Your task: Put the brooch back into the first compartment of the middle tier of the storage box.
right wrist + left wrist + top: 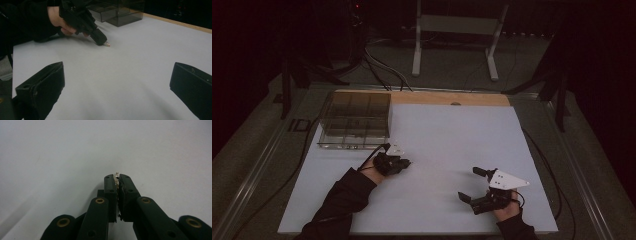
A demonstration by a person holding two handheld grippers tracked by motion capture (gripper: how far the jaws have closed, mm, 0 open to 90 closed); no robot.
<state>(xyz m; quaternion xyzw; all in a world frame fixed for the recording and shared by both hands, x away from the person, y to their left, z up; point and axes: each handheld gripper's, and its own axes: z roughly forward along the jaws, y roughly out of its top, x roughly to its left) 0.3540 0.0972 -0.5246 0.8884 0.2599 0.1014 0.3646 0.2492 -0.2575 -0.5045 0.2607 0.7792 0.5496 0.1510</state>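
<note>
Two grippers are over the white table (437, 135), and only your left gripper (404, 162) carries anything: its jaws are pressed together on a small pale metallic piece (116, 175) whose tip pokes just past the jaw ends, too small to identify. That piece sits just in front of the clear divided box (354, 120), close to its near right corner, so your left hand is by far the nearer one to the box. Your right gripper (472, 185) rests well apart from the box with jaws spread wide and nothing between them.
</note>
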